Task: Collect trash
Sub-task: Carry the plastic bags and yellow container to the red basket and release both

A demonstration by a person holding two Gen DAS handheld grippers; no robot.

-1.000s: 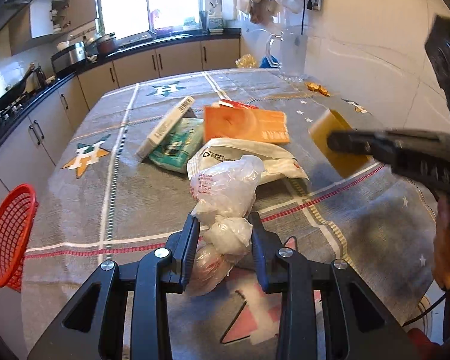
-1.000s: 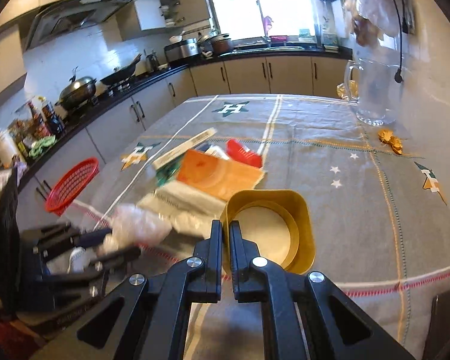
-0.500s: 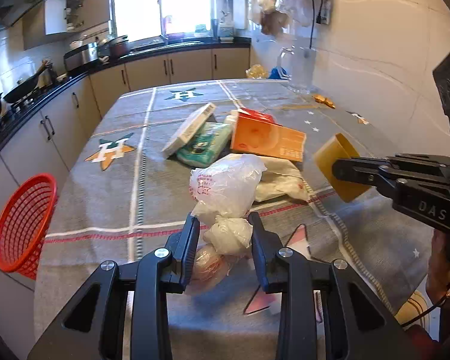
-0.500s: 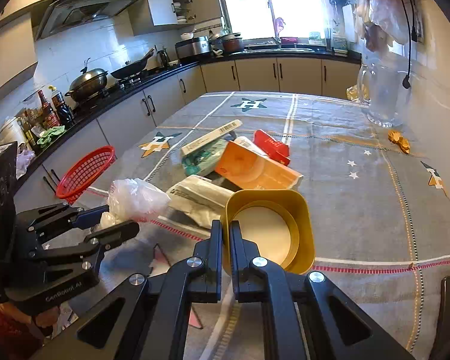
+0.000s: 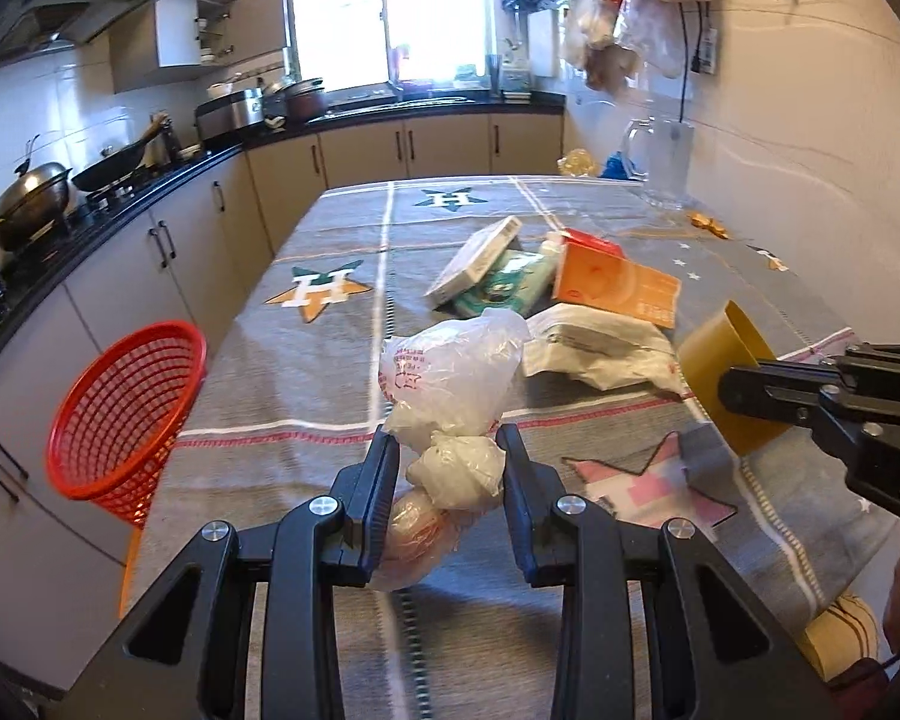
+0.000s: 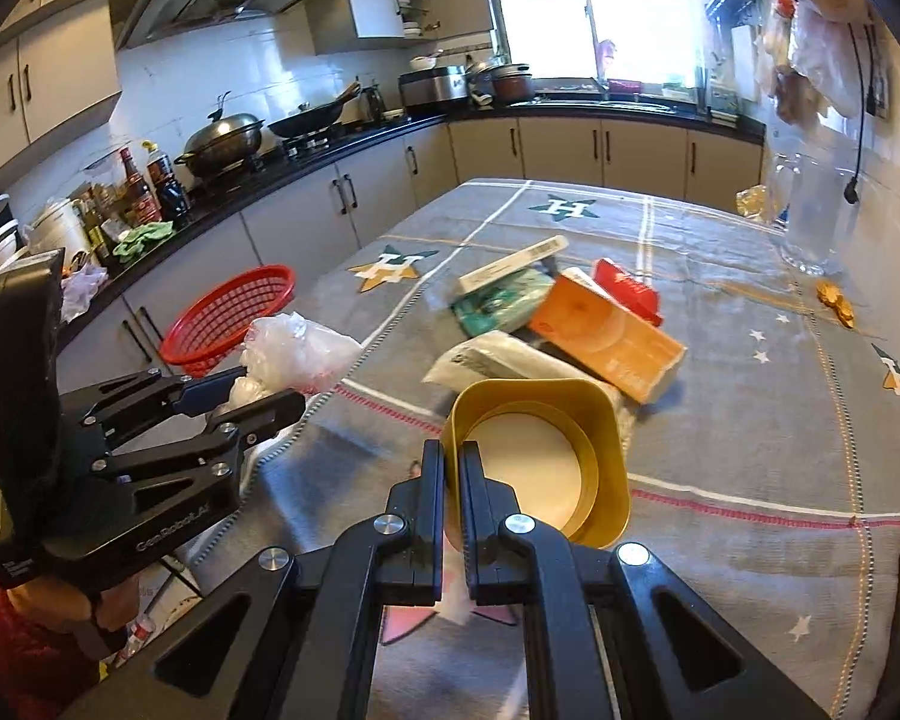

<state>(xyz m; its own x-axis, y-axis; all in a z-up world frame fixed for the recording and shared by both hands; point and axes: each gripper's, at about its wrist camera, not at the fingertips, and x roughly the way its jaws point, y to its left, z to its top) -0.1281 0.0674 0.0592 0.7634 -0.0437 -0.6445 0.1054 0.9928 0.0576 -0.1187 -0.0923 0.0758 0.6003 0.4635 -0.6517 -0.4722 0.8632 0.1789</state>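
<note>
Up close, the left gripper (image 5: 447,468) squeezes a knotted plastic bag (image 5: 450,384) above the table (image 5: 306,360) — the right gripper (image 6: 452,468) pinches a yellow tub's (image 6: 600,420) rim. Farther back lie boxes (image 5: 612,282), a red basket (image 5: 120,408) hanging off the edge.

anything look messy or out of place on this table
Yes: a loose heap mid-table, with a white box propped aslant on a green packet, beside an orange carton and a crumpled white bag. Nothing looks spilled.
</note>
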